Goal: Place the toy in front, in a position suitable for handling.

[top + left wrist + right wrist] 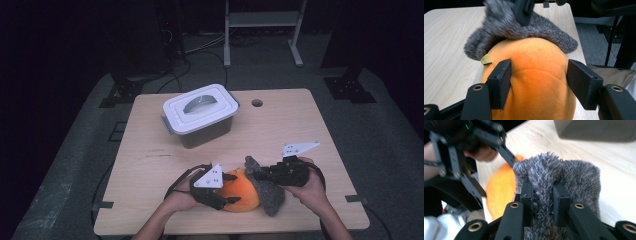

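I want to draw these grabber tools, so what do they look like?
Each is black. The left gripper and the right gripper both carry a white-grey three-cornered plate on top and trail a black cable. Up close, two flat black pads sit on rounded arms with small brass-coloured rings. The person's forearms are bare, no sleeves in sight.

Smooth orange plush ball [536, 82], shaggy grey cloth [574, 180], matt wood table [300, 130].

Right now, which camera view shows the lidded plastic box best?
The high view: the whole lidded box sits on the table's far side. The right gripper view catches just its dark lower wall, blurred, at the top edge.
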{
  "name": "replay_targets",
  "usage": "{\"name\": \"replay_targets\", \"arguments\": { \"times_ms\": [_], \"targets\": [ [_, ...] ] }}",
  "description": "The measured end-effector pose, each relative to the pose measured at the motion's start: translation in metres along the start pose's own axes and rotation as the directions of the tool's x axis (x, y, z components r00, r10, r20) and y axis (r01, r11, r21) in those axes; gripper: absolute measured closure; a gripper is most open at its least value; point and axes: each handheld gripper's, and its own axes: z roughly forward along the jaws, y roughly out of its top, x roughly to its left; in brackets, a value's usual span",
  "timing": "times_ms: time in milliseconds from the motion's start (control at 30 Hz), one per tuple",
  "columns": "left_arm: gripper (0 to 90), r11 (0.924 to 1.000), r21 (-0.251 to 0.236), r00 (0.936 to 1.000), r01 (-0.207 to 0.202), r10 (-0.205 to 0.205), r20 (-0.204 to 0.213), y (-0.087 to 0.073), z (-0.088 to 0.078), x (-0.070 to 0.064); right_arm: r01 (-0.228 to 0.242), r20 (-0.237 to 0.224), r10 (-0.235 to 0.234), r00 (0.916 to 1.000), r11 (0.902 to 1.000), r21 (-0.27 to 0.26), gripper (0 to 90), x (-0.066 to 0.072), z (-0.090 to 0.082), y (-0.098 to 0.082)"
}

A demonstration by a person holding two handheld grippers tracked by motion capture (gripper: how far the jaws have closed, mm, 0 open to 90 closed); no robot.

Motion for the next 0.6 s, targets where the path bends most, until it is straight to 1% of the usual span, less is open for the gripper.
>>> {"name": "replay_targets", "arguments": {
  "times_ms": [33, 67, 133, 167, 200, 233, 300, 367, 433, 500, 533, 567, 600],
  "targets": [
    [37.1, 1.0, -0.001, 1.0, -0.003, 0.003, 0.003, 0.001, 0.001, -0.001, 0.01, -0.014, -0.01, 0.9998, 0.9998, -0.019, 73.5, 0.004, 0.0, 0.004],
    [37.0, 0.9999, 0.001, 0.9999, -0.011, 0.011, 0.007, 0.002, 0.001, -0.002, 0.02, -0.023, -0.021, 0.9995, 0.9995, -0.025, 73.4, 0.008, 0.001, 0.008],
    [35.8, 0.9998, 0.005, 0.9997, -0.02, 0.02, 0.011, 0.003, 0.002, -0.004, 0.054, -0.023, -0.054, 0.9983, 0.9985, -0.005, 73.3, 0.015, 0.008, 0.013],
    [34.8, 0.9997, 0.011, 0.9997, -0.022, 0.022, 0.013, 0.003, 0.003, -0.005, 0.056, -0.018, -0.056, 0.9983, 0.9984, 0.009, 73.3, 0.016, 0.012, 0.012],
    [34.0, 0.9995, 0.018, 0.9995, -0.027, 0.027, 0.014, 0.003, 0.003, -0.005, 0.048, -0.021, -0.048, 0.9986, 0.9987, 0.014, 73.3, 0.014, 0.016, 0.01],
    [34.0, 0.9997, 0.014, 0.9996, -0.022, 0.021, 0.016, 0.002, 0.003, -0.005, 0.035, -0.031, -0.035, 0.9989, 0.9992, 0.016, 73.4, 0.011, 0.018, 0.008],
    [34.2, 0.9999, 0.009, 0.9998, -0.014, 0.014, 0.016, 0.001, 0.003, -0.004, 0.022, -0.036, -0.022, 0.9991, 0.9997, 0.013, 73.4, 0.006, 0.017, 0.004],
    [34.4, 0.9998, 0.012, 0.9997, -0.016, 0.016, 0.016, 0.001, 0.003, -0.004, 0.013, -0.01, -0.013, 0.9999, 0.9997, 0.02, 73.4, 0.001, 0.011, 0.0],
    [34.4, 0.9999, 0.007, 0.9999, -0.01, 0.01, 0.013, 0.0, 0.003, -0.003, -0.011, 0.006, 0.011, 0.9999, 0.9997, 0.022, 73.4, -0.004, 0.007, -0.005],
    [34.4, 0.9999, 0.009, 1.0, -0.008, 0.008, 0.001, 0.0, 0.003, -0.002, -0.017, 0.026, 0.016, 0.9995, 0.9995, 0.028, 73.4, -0.007, 0.001, -0.009],
    [34.4, 1.0, 0.007, 1.0, -0.003, 0.003, -0.004, -0.001, 0.003, -0.001, -0.016, 0.03, 0.015, 0.9994, 0.9996, 0.022, 73.4, -0.006, -0.001, -0.009],
    [34.2, 1.0, 0.005, 1.0, 0.002, -0.001, -0.009, -0.001, 0.003, 0.0, -0.014, 0.023, 0.014, 0.9996, 0.9999, 0.009, 73.3, -0.003, -0.004, -0.008],
    [33.8, 0.9999, 0.008, 0.9998, 0.01, -0.01, -0.015, -0.002, 0.003, 0.001, -0.007, -0.005, 0.006, 1.0, 0.9999, -0.011, 73.3, 0.0, -0.005, -0.006]
  ]
}}
